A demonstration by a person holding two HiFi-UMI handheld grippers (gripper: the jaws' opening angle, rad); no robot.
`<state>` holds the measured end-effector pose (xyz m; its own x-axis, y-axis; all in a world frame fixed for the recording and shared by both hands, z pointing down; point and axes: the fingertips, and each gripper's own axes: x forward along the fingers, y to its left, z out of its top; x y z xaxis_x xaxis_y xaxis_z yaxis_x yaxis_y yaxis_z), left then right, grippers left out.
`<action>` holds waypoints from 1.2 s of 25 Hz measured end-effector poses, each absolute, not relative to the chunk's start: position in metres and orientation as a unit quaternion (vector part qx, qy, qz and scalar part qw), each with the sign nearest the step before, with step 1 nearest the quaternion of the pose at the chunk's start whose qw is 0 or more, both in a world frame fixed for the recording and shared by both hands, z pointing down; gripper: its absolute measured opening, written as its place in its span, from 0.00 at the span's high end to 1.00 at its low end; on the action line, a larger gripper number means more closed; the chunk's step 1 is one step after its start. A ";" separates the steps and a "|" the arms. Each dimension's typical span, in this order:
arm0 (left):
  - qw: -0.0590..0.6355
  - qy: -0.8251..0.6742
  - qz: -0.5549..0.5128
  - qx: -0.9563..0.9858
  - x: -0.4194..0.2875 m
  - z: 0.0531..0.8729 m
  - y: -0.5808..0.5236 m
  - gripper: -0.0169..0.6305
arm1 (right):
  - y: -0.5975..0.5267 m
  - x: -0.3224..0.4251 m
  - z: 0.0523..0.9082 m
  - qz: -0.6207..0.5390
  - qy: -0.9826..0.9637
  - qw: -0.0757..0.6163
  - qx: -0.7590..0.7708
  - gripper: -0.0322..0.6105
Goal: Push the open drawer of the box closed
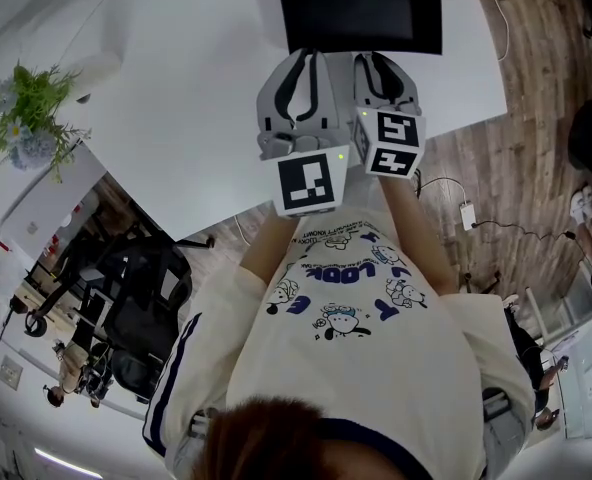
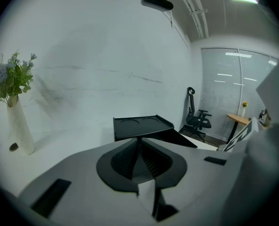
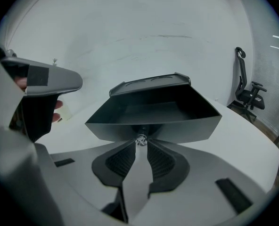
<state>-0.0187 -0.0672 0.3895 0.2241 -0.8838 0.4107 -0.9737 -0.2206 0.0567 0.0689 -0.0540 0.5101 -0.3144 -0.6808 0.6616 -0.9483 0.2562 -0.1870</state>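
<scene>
A black box (image 1: 361, 8) stands on the white table (image 1: 176, 88) in front of me, its drawer (image 3: 153, 121) pulled out and empty. The right gripper (image 3: 140, 141) sits at the drawer front, its jaw tips closed narrowly on the small metal knob (image 3: 140, 140). In the head view the right gripper (image 1: 373, 60) reaches the box's near edge. The left gripper (image 1: 308, 58) hangs just beside it, to the left. From the left gripper view, the left gripper (image 2: 139, 139) is shut with nothing in it, and the box's lid (image 2: 142, 125) lies just beyond its tips.
A white vase of flowers (image 2: 14, 112) stands at the table's left. Behind the table is a plain white wall. An office chair (image 2: 196, 117) and a small round table (image 2: 238, 119) stand off to the right. A cable and plug (image 1: 466, 213) lie on the wood floor.
</scene>
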 end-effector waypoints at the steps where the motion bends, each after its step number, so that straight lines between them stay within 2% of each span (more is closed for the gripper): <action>1: 0.154 -0.606 0.146 0.767 -0.019 0.390 -0.067 0.92 | -0.054 0.069 0.510 0.289 -0.758 0.231 0.538 0.80; 30: 0.156 -0.628 0.142 0.749 -0.031 0.388 -0.078 0.92 | -0.081 0.063 0.501 0.292 -0.769 0.219 0.525 0.81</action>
<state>-0.0314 -0.0785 0.3879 0.1705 -0.8966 0.4088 -0.9852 -0.1624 0.0548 0.0633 -0.0807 0.5006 -0.3527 -0.6792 0.6437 -0.9353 0.2776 -0.2196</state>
